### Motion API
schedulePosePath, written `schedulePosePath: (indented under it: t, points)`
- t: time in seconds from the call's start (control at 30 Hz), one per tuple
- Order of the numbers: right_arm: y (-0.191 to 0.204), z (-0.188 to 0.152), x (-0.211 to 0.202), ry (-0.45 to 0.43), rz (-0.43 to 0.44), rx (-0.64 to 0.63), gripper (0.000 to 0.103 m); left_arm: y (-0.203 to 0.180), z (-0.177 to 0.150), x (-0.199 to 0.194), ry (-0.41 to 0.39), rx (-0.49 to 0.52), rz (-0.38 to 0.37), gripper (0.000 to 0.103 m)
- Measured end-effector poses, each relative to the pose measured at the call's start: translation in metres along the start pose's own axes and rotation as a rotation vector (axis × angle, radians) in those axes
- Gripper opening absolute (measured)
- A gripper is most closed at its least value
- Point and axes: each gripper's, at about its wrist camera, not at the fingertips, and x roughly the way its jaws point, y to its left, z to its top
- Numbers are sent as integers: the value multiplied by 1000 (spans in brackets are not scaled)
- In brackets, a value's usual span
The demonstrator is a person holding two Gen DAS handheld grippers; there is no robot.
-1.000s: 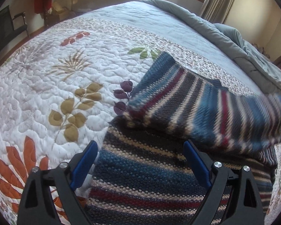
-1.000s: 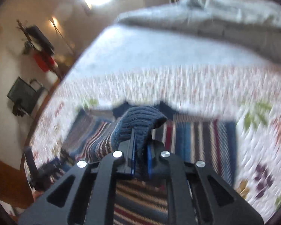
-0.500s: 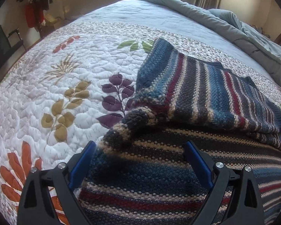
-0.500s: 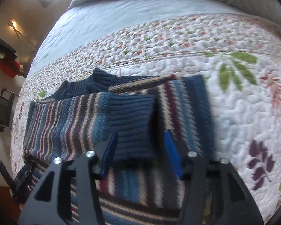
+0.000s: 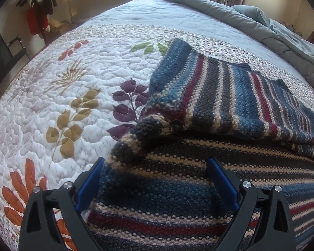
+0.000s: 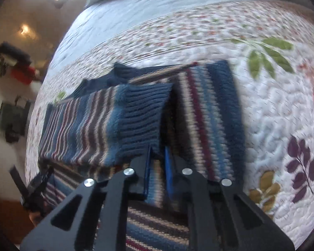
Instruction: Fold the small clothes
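Striped sweater [image 5: 230, 96] on quilt [image 5: 73, 83]: under wide-apart left tool [image 5: 155, 179]; right tool [image 6: 158, 156], just closing, nearly together, nothing clamped.

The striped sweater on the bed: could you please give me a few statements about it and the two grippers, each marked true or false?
1. The striped sweater lies on a floral quilt. True.
2. The left gripper is shut. False: it is open above the knit.
3. The sleeve's ribbed cuff lies folded across the sweater's body. True.
4. The right gripper is wide open. False: it is shut, having just closed, with nothing visibly gripped.
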Motion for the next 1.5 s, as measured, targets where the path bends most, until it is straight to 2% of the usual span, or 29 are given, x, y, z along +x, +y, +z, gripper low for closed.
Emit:
schedulePosePath:
  t: [0.13,0.23,0.33,0.43,0.53,0.67,0.73,0.8,0.9,1.0,1.03,1.07,1.23,1.3,1.4,1.5]
  points:
    - [1,-4,20,46,-43,-19,14,-3,-1,3,4,22,16,99]
    - [7,-9,5,5,-16,-14,20,-2,-1,1,20,32,2,98]
    - [11,-33,-19,-23,-22,-49,21,6,0,-12,54,37,-27,98]
    - [11,-84,-43,-10,-38,-94,29,21,-9,-30,92,2,-71,98]
    - [14,-139,-55,7,-78,-151,29,41,-41,-54,111,-28,-115,98]
    - [9,-218,-60,48,-72,-142,29,54,-88,-69,166,5,-91,98]
    - [3,-250,-60,43,-80,-117,31,56,-112,-72,181,36,-59,99]
    - [-2,-269,-56,39,-70,-107,31,55,-130,-74,173,67,-56,99]
    - [-7,-280,-74,8,-49,-64,31,55,-142,-85,185,90,-54,99]
    - [-5,-296,-103,-41,-9,-63,48,64,-156,-111,178,87,-65,99]
    - [-5,-305,-114,-56,-25,-73,56,67,-161,-119,170,89,-62,99]
    - [-6,-315,-123,-66,-45,-81,59,69,-166,-126,168,98,-58,99]
    - [-33,-353,-131,-14,-14,-23,59,73,-191,-128,209,118,-35,99]
    - [-37,-362,-126,-5,-13,-6,59,73,-198,-127,229,106,-52,99]
    - [-42,-375,-119,17,56,25,60,67,-207,-131,234,115,-80,99]
    - [-40,-382,-113,26,69,32,60,59,-215,-133,253,113,-106,99]
